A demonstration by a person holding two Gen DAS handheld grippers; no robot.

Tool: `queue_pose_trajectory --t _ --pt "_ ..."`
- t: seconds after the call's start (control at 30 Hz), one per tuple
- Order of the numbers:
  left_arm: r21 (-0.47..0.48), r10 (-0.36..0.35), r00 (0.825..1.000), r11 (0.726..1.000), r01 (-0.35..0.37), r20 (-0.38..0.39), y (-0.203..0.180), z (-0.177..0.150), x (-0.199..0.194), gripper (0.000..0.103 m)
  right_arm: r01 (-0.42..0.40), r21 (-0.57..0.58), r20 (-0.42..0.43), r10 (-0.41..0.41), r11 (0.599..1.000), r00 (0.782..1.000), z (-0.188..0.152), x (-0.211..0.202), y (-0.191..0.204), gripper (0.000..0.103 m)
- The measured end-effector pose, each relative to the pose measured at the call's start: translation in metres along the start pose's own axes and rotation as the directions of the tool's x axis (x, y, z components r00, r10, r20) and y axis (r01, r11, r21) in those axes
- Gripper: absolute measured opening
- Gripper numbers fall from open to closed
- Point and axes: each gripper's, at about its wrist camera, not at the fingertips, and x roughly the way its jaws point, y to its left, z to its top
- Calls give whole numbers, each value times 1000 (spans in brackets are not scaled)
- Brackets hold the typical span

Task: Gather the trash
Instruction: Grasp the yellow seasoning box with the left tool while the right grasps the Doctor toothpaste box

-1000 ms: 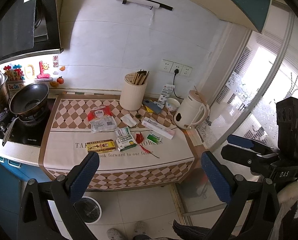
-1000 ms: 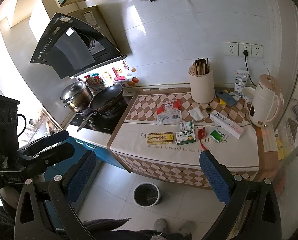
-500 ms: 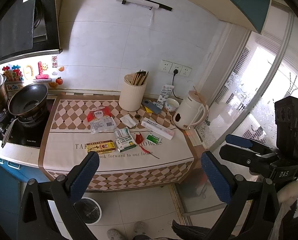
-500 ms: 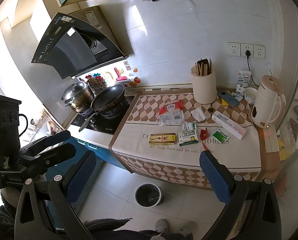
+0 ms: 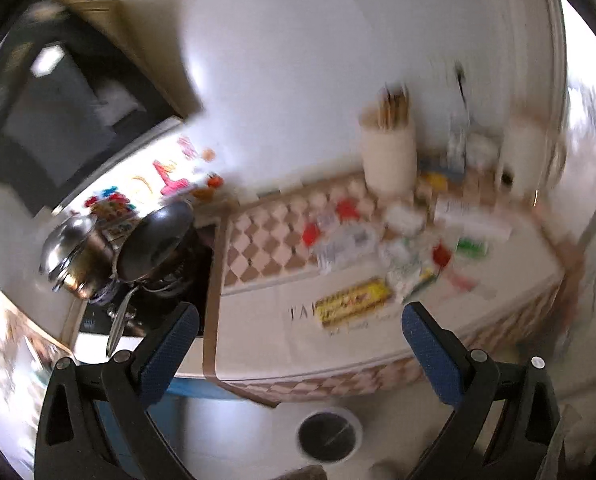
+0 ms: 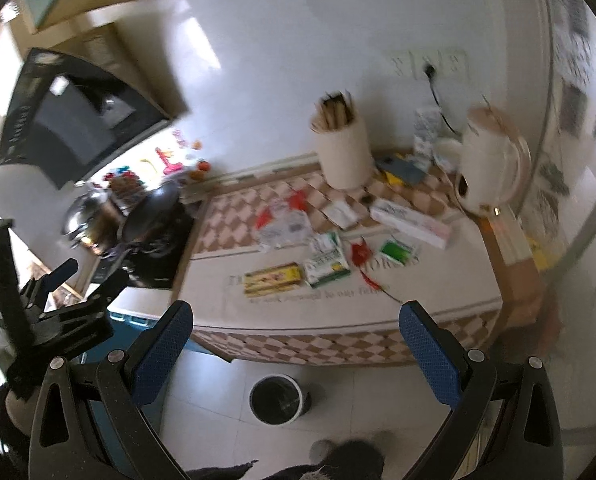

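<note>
Trash lies on the checked counter cloth (image 6: 337, 304): a yellow box (image 6: 272, 278), a green-and-white box (image 6: 326, 266), a red wrapper (image 6: 359, 254), a green packet (image 6: 395, 250), a clear plastic bag (image 6: 284, 230) and a long white box (image 6: 409, 222). The yellow box (image 5: 351, 300) also shows in the blurred left wrist view. A black bin (image 6: 276, 398) stands on the floor below the counter; it also shows in the left wrist view (image 5: 329, 434). My left gripper (image 5: 298, 344) and right gripper (image 6: 296, 344) are open and empty, off the counter's front edge. The left gripper also shows in the right wrist view (image 6: 78, 280).
A white utensil holder (image 6: 341, 152) and a kettle (image 6: 489, 172) stand at the back of the counter. A wok (image 6: 150, 210) and a steel pot (image 6: 88, 218) sit on the hob at the left, under a range hood (image 6: 70, 116). The floor is pale tile.
Both cameras have swung sharply and the views are blurred. The left view has turned left toward the stove, and the counter looks nearer in both. Both grippers stay open.
</note>
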Motion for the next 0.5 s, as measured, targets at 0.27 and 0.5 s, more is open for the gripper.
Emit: queue_pose_trajectory --t 0.27,0.5 --pt "363 59 949 930 61 -311 -55 0 188 103 85 40 -178 -77 996 981 31 117 -68 103" --pt "500 139 873 856 132 -468 -80 -5 301 103 169 41 -389 -141 985 910 66 275 -144 103"
